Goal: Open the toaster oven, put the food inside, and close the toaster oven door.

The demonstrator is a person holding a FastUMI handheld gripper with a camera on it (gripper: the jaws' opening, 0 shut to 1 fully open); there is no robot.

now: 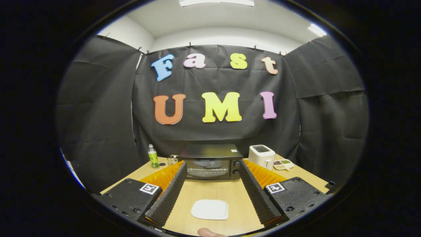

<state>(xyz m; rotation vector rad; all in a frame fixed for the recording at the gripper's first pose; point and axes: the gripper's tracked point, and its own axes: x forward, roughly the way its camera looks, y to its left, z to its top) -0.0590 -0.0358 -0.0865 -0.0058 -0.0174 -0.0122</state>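
The tool is seen above a light wooden tabletop, its two fingers spread wide apart with nothing held between them. The ridged inner faces of the fingers are angled outward, so that the gap narrows towards the far end.

A black toaster oven stands on the tabletop beyond the fingertips, in line with the gap between them. Its glass door is shut, and a wire rack is visible through the glass. Two round knobs are set one above the other on the right part of its front.

A white plate with rounded corners lies flat on the tabletop between the fingers, nearer to the camera than the oven and well apart from it. No food is seen on it. A small rounded pinkish shape is seen just nearer than the plate; what it is cannot be told.

To the left of the oven stand a green bottle and, just beside the oven, a small glass jar. To the right stand a white toaster and a small white tray with compartments holding dark and green contents.
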